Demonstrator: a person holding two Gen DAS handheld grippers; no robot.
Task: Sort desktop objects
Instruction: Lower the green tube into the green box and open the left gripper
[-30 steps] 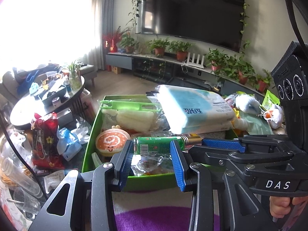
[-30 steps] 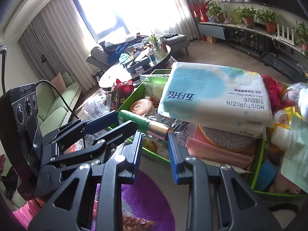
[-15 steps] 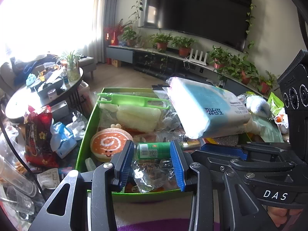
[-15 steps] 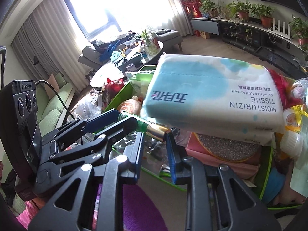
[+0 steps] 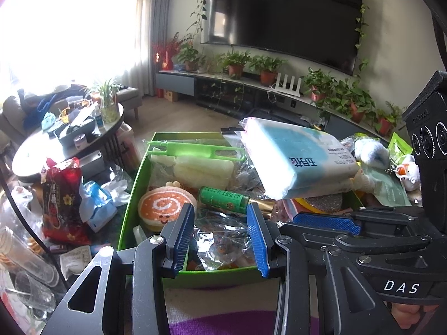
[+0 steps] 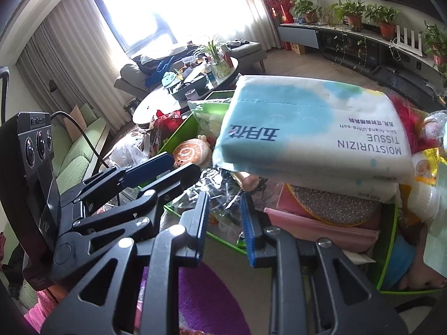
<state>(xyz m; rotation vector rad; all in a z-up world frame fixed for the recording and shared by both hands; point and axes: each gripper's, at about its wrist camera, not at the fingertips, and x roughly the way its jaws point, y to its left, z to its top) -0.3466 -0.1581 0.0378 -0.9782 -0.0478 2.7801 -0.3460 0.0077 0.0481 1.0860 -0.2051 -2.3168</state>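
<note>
Left gripper point(image 5: 220, 234), ribbed blue pads parted with nothing between them, hovers above crinkled clear cellophane point(image 5: 223, 240) in the bright green rectangular box point(image 5: 127, 220). Right gripper point(image 6: 225, 220), jaws drawn to their narrowest, grips nothing. The soft blue-and-white plastic tissue pack point(image 6: 310, 136) lies tilted atop the box's clutter, over a green cylindrical bottle point(image 5: 223, 199).

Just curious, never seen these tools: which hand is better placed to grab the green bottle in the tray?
Probably the left. The left gripper has the green bottle lying just past its parted fingertips. The right gripper is shut, and the tissue pack largely hides the bottle from its view.
</note>
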